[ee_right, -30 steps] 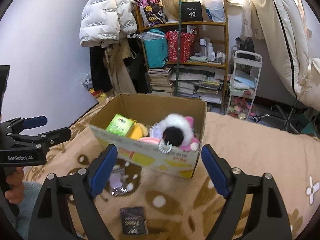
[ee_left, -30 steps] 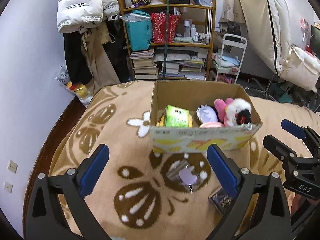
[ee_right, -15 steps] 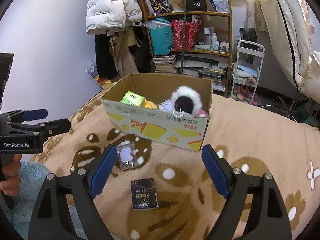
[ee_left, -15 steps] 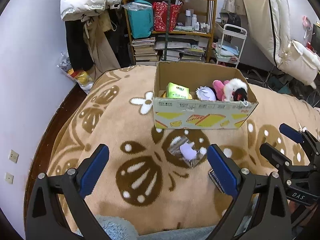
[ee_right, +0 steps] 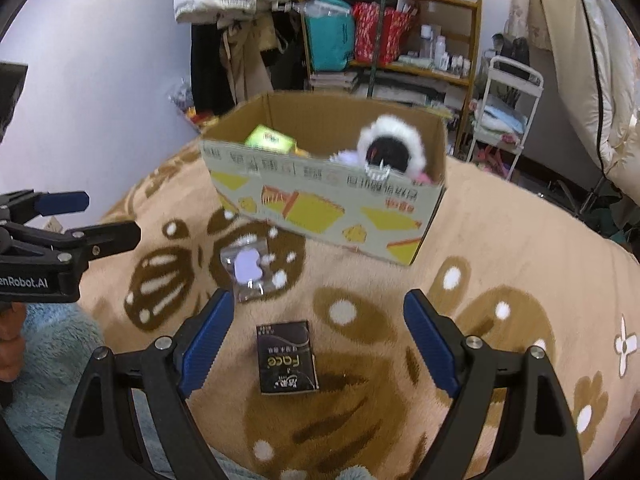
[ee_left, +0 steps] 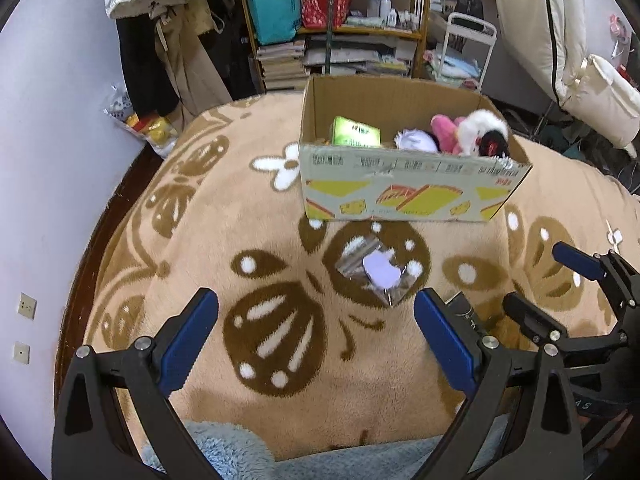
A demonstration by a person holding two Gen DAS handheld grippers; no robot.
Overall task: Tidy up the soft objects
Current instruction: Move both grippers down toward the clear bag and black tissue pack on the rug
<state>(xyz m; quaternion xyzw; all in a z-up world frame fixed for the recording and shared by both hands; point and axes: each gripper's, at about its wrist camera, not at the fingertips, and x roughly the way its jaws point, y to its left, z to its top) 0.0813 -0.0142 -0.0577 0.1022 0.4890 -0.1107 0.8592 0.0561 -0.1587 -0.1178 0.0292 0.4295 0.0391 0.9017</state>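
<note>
Both grippers over the bed, nothing held. Right gripper [ee_right: 316, 344]: fingers wide apart, black pack [ee_right: 287, 356] lying flat on the blanket [ee_right: 500, 240] between them, label end toward the camera. Left gripper [ee_left: 316, 340]: fingers also wide apart, bare blanket between them.

Landmark: the box [ee_left: 404, 196], upright, flaps open, well beyond both grippers. Clear pouch [ee_left: 374, 272] with a pale lilac piece inside lies on the blanket just in front of the box's near wall, ahead of the left gripper. The black pack sits nearer than the pouch, farther from the box, to the right of the pouch in the left view.

Inside the box: green pack [ee_left: 355, 132] toward its left end, white-and-black plush [ee_left: 486, 132] and pink plush [ee_left: 444, 130] toward its right end, a pale item between them.

Judged step: most items boxed; two remain loose. Right gripper looks lined up for the black pack. Next move calls for lowering until the fingers straddle the pack's long edges, closing, lifting, then carrying over the near wall. Pack is thin and flat on pile; fingers may need to press into the blanket to get purchase.
</note>
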